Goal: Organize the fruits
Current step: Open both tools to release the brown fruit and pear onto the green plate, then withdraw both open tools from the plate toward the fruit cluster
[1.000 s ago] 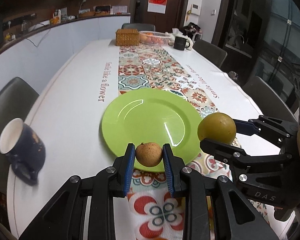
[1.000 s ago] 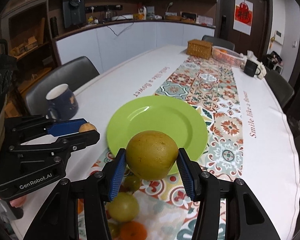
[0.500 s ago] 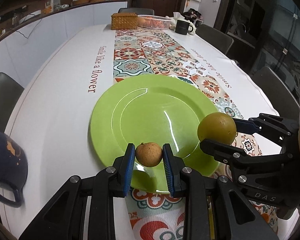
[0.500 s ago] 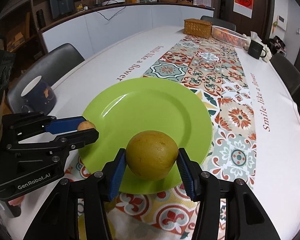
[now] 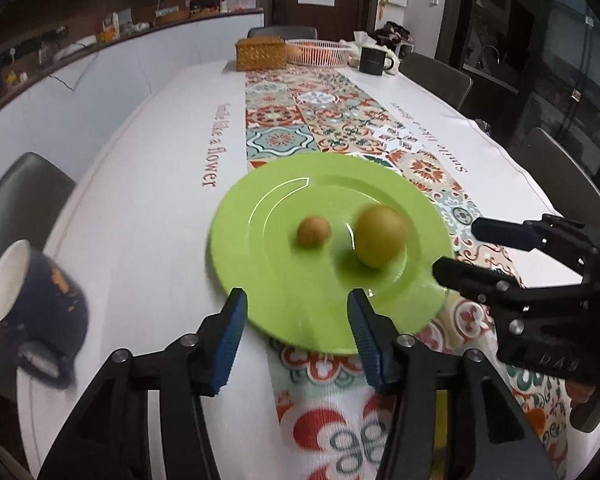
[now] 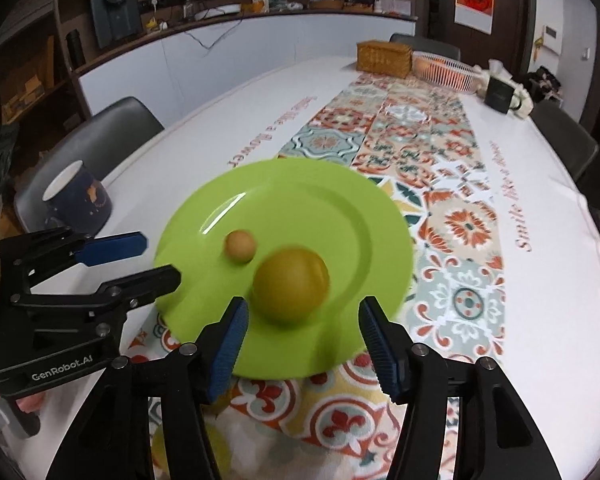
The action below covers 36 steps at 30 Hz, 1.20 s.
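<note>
A lime green plate [image 5: 284, 280] [image 6: 340, 208] lies on the patterned table runner. On it rest a small brown fruit [image 5: 313, 231] [image 6: 240, 245] and, to its right, a large yellow-green fruit [image 5: 380, 236] [image 6: 290, 284]. My left gripper [image 5: 296, 320] is open and empty at the plate's near rim; it also shows in the right wrist view [image 6: 156, 260]. My right gripper [image 6: 302, 332] is open and empty just behind the large fruit; it shows in the left wrist view [image 5: 464, 250] at the plate's right edge.
A dark blue mug [image 5: 32, 300] [image 6: 80, 200] stands left of the plate. More fruit [image 6: 216, 448] lies on the runner under my right gripper. A wicker box [image 5: 260, 54], a white basket [image 5: 318, 52] and a black mug [image 5: 372, 60] stand at the far end. Chairs surround the table.
Both grippers have opened and let go of their fruits, which now rest on the plate. Both grippers have drawn back toward the plate's near edge.
</note>
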Each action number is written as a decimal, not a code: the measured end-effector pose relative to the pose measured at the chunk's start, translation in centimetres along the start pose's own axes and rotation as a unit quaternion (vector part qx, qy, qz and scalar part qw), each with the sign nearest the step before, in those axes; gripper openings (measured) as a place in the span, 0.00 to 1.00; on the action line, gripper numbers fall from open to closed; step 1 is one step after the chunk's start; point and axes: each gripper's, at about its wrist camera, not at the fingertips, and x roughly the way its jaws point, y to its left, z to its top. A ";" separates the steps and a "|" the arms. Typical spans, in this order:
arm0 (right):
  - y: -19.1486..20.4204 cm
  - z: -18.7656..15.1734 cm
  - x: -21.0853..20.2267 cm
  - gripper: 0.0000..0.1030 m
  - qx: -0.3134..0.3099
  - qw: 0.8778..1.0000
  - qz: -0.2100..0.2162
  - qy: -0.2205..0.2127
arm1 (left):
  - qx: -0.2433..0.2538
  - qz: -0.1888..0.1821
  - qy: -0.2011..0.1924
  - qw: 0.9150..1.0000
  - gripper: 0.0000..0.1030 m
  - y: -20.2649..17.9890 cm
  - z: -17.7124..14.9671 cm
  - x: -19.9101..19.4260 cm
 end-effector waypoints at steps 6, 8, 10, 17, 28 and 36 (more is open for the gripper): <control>1.0 -1.4 -4.4 0.64 -0.012 0.999 -0.014 -0.038 | 0.003 0.018 -0.033 0.999 0.60 -1.2 -1.5 -4.6; 1.5 -2.1 -6.3 0.66 -0.017 0.998 -0.016 -0.054 | 0.000 0.020 -0.045 0.999 0.63 -1.6 -2.0 -6.2; 1.7 -2.5 -7.6 0.69 -0.015 0.998 -0.016 -0.065 | -0.001 0.027 -0.060 0.998 0.65 -2.0 -2.6 -8.0; 1.9 -4.6 -12.7 0.71 0.002 0.994 -0.020 -0.104 | 0.003 0.028 -0.100 0.995 0.70 -4.2 -4.2 -12.8; 1.3 -8.5 -18.8 0.71 -0.003 0.990 -0.033 -0.139 | 0.038 0.009 -0.137 0.990 0.75 -9.0 -7.2 -17.5; 1.0 -11.6 -20.9 0.71 -0.014 0.989 -0.051 -0.141 | 0.076 -0.004 -0.146 0.986 0.75 -11.5 -9.3 -17.7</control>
